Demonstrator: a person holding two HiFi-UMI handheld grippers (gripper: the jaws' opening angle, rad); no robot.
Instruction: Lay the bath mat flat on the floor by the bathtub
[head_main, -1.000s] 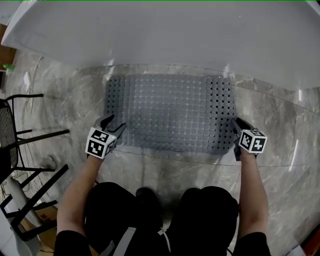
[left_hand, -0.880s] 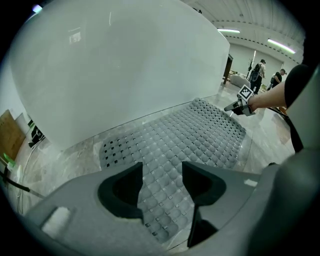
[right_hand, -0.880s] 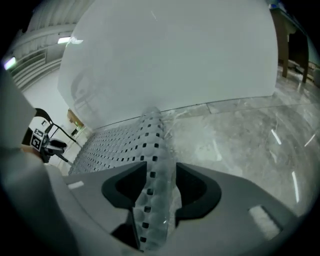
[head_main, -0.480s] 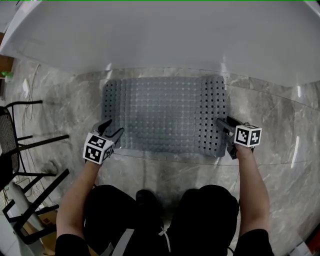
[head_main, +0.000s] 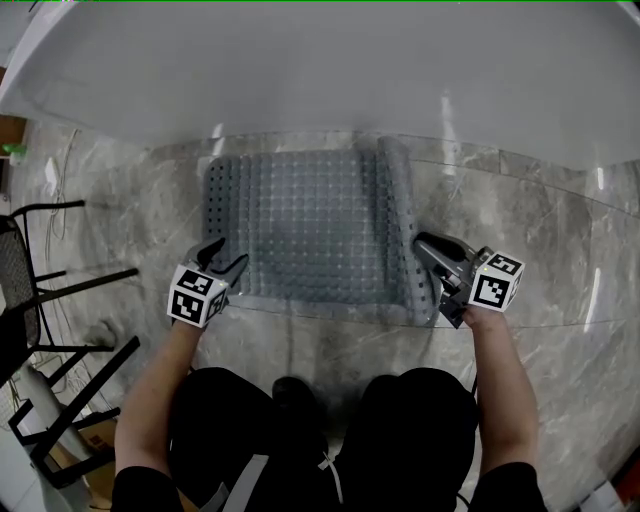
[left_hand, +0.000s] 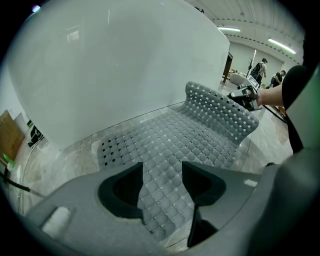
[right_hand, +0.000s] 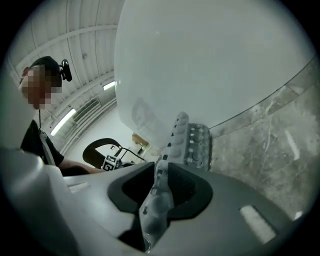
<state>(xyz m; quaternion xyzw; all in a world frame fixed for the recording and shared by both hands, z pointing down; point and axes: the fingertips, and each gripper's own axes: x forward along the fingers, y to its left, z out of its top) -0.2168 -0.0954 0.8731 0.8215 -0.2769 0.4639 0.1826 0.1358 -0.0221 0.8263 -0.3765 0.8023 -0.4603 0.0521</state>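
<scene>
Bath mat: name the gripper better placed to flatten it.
Right gripper: its fingers are closing around the curled edge of the bath mat; left gripper is open at the flat end.

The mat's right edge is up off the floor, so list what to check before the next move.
1. Bath mat flat on the floor: not ok, its right edge curls upward.
2. Right gripper grip: ok, jaws closing on the raised edge.
3. Left gripper: ok, open over the mat's near left corner, gripping nothing.
4. Mat beside the bathtub: ok.
5. Mat's left part lying flat: ok.
</scene>
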